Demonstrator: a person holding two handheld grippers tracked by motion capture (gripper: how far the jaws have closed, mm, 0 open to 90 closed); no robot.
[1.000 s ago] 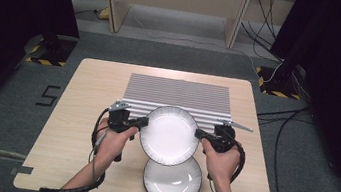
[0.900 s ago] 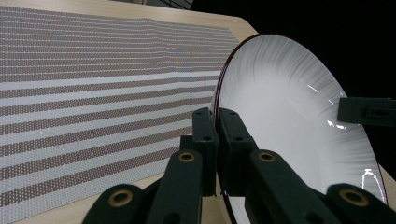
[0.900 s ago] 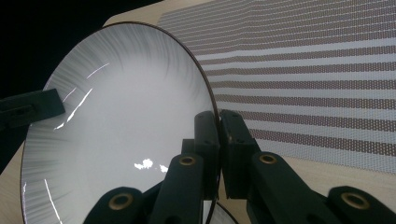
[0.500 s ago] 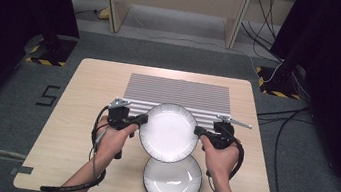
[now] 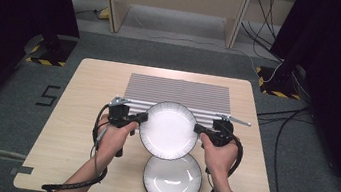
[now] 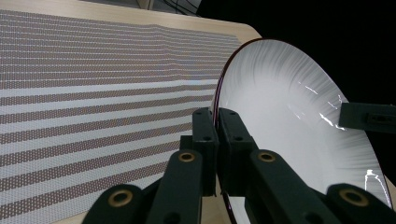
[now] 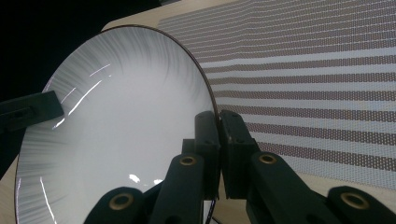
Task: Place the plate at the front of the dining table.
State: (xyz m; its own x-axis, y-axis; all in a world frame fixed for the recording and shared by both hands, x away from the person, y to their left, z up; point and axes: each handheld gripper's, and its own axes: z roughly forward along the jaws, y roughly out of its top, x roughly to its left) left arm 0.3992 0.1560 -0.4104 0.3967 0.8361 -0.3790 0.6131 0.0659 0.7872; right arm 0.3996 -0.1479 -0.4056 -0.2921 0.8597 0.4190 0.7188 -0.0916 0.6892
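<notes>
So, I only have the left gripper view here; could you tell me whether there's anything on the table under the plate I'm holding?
Observer: Yes, a second plate lies flat on the table, nearer the person than the lifted plate.
Operator: Thanks. How is the right gripper gripping?
Observer: The right gripper is shut on the lifted plate's rim, opposite the left gripper.
Operator: And what lies beyond the plate?
Observer: The striped mat, at the table's far middle; the lifted plate overlaps its near edge in the high view.
</notes>
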